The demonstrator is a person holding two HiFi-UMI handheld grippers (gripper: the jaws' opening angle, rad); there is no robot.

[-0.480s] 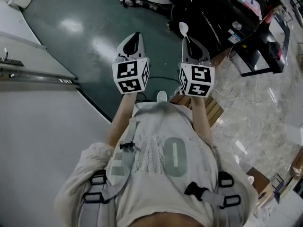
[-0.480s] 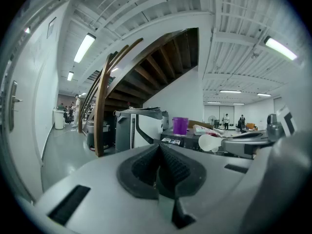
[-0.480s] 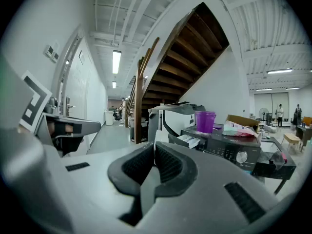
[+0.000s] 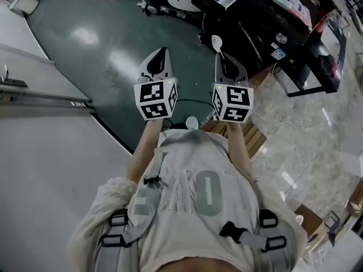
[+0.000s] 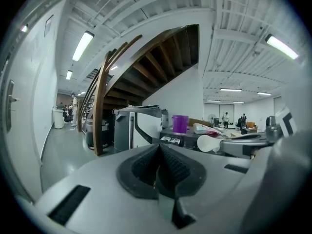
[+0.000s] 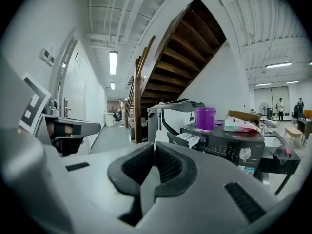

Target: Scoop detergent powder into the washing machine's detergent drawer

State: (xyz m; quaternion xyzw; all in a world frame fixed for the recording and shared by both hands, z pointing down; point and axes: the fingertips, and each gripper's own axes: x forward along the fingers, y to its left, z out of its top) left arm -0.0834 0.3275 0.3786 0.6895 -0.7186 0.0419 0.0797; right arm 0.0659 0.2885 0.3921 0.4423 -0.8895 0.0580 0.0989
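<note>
My right gripper (image 4: pixel 221 55) (image 6: pixel 153 152) is shut on the handle of a white scoop (image 4: pixel 217 39), whose bowl sticks out past the jaws and also shows in the left gripper view, scoop (image 5: pixel 209 143). The left gripper (image 4: pixel 162 52) (image 5: pixel 158 152) is shut with nothing in it, level with the right one. Both are held in the air in front of the person. The black washing machine (image 6: pixel 234 147) (image 4: pixel 249 24) stands some way ahead, its detergent drawer (image 6: pixel 187 139) pulled open. A purple cup (image 6: pixel 204 118) and a detergent bag (image 6: pixel 239 124) rest on top of it.
A wooden staircase (image 6: pixel 161 57) rises behind the machine. A white and black appliance (image 5: pixel 134 128) stands left of it. A black frame table (image 4: pixel 317 67) is to the right, a white wall with a door (image 4: pixel 34 95) to the left. A cable (image 4: pixel 193 102) lies on the green floor.
Both grippers sit slightly higher in the head view and the floor scene has shifted a little; their grip and spacing are unchanged.
</note>
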